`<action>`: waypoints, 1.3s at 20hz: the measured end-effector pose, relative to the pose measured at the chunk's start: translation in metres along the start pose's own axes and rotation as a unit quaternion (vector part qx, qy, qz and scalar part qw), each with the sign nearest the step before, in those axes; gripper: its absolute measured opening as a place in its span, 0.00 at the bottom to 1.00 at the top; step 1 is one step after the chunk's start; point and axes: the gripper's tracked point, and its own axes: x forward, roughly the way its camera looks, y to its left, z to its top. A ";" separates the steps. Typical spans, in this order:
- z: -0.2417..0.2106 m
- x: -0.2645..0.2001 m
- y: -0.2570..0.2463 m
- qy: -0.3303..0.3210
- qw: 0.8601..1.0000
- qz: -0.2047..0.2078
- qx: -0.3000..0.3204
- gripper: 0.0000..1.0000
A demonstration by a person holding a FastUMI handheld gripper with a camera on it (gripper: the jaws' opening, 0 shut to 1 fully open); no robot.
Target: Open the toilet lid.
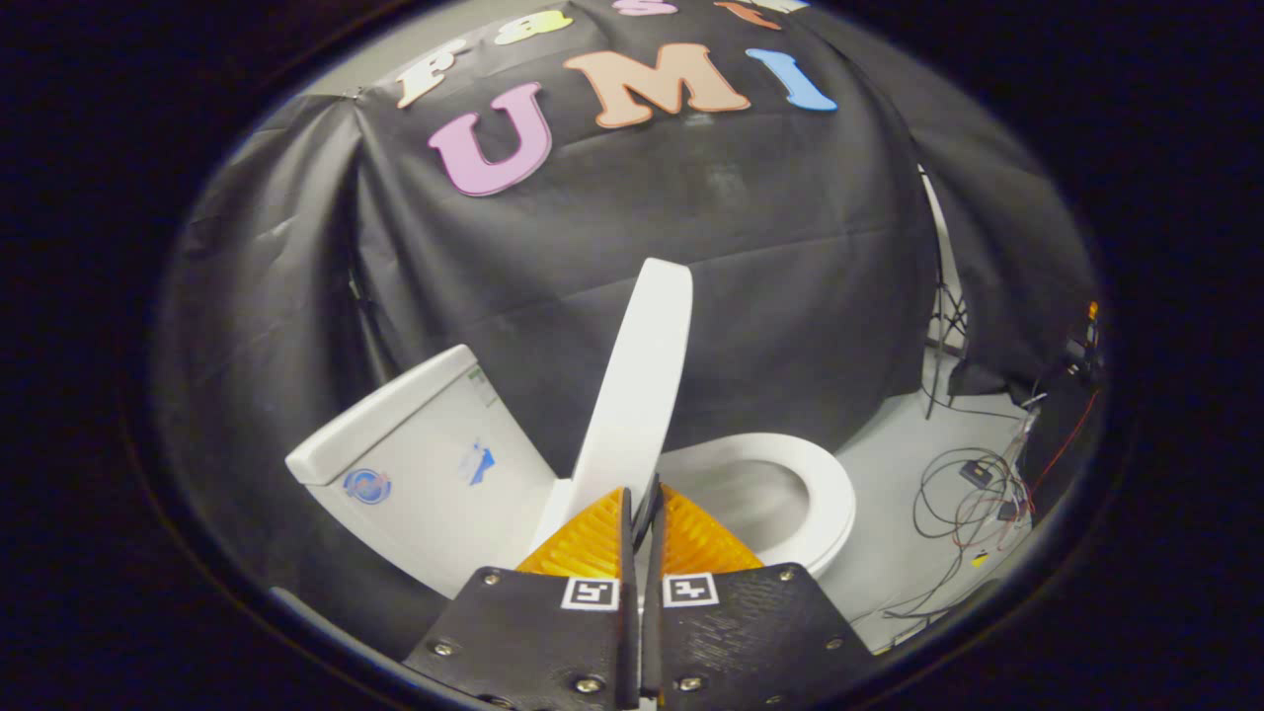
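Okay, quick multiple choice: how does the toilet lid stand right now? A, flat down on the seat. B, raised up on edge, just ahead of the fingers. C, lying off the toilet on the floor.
B: the toilet lid stands raised, nearly upright, beside the tank, leaving the seat uncovered, with the gripper shut just before its lower edge.

Nothing legible stands on the tank [425,444]. Its round blue sticker [366,486] and the smaller blue sticker [477,462] beside it are too small to read. The gripper [644,499], fingers closed together, bears two square coded markers [591,593] without letters.
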 end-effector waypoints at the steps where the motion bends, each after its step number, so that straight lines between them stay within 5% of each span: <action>1: 0.001 -0.001 0.004 -0.002 1.000 0.003 -0.007 0.02; 26: 0.015 -0.002 0.106 -0.042 0.996 0.060 -0.057 0.02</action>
